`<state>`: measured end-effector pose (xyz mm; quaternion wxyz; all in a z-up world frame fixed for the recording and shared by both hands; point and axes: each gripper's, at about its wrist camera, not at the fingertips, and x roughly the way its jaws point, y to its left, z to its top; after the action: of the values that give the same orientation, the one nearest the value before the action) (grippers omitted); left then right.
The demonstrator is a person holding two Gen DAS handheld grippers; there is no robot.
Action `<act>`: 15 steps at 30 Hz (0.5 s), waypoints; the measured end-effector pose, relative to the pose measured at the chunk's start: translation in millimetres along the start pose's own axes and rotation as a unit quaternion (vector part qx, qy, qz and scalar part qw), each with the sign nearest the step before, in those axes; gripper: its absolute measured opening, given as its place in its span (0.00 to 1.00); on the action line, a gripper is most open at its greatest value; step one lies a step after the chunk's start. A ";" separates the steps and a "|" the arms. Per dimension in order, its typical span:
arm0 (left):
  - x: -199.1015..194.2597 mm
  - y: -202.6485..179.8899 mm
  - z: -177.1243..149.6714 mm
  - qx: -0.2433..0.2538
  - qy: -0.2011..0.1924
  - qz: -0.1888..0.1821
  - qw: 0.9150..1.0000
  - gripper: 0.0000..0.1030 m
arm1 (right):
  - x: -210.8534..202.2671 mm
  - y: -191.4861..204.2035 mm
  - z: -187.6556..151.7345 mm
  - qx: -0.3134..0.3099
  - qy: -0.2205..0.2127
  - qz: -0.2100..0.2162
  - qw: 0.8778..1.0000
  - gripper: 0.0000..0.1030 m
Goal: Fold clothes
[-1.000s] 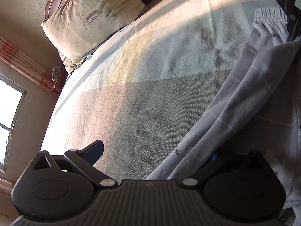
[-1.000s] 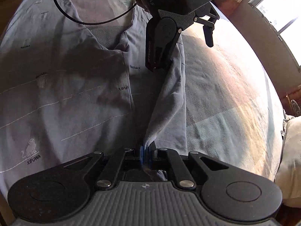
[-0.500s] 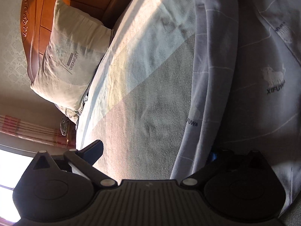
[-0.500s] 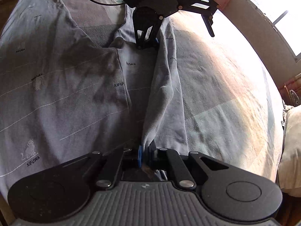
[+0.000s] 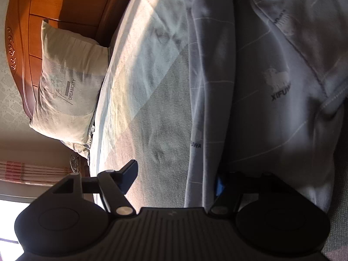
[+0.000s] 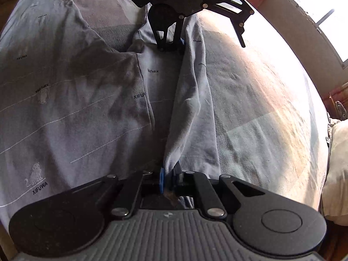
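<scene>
A grey garment (image 5: 261,87) printed with "XIFUWA" lies across a bed (image 5: 152,108). The left gripper (image 5: 176,178) has its jaws spread, one side under a fold. A pillow (image 5: 67,82) leans on the wooden headboard (image 5: 65,4).

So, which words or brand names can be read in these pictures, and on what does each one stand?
"DREAMCITY": on the pillow, beside a thin line drawing.
"XIFUWA": under a small lion figure on the grey garment, and repeated across it, some copies upside down or partly cut off by folds.
A word at the edge of the bed sheet, near the pillow in the right wrist view, is too blurred to read.
</scene>
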<state>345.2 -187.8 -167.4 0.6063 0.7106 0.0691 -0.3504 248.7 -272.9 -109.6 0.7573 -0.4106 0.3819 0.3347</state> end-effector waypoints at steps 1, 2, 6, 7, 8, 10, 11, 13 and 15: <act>-3.1 -9.2 -1.7 0.017 0.001 -0.019 1.000 0.15 | 0.4 0.4 0.2 0.001 0.001 -0.001 1.000 0.09; -3.5 -14.7 -2.4 0.020 0.001 -0.016 1.000 0.00 | 0.6 0.6 0.5 0.002 0.002 -0.001 1.000 0.09; -3.7 -9.1 -2.1 -0.002 0.011 -0.023 1.000 0.00 | -0.1 0.2 1.2 0.006 0.004 -0.002 1.000 0.09; -4.3 -4.8 -2.1 -0.008 0.014 -0.026 1.000 0.00 | -0.5 0.3 0.8 0.004 0.003 -0.002 1.000 0.09; -4.8 -0.6 -2.2 -0.014 0.017 -0.029 0.999 0.03 | -0.9 0.4 0.5 0.002 0.003 -0.003 1.000 0.09; -5.9 7.9 -2.2 -0.026 0.022 -0.036 0.999 0.03 | -4.8 -0.6 1.2 0.002 0.001 -0.008 1.000 0.09; -6.5 12.1 -2.2 -0.032 0.025 -0.039 0.998 0.04 | -7.2 -1.2 1.7 0.003 -0.001 -0.011 1.000 0.09; -7.6 20.6 -2.2 -0.044 0.031 -0.046 0.997 0.04 | -12.0 -2.5 2.7 0.004 -0.003 -0.017 1.000 0.05; -8.7 29.1 -2.3 -0.056 0.037 -0.053 0.996 0.03 | -16.8 -3.8 3.8 0.005 -0.006 -0.023 1.000 0.04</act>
<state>354.9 -190.3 -138.7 0.6232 0.6830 0.1482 -0.3510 244.8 -274.4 -92.4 0.7691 -0.4131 0.3697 0.3180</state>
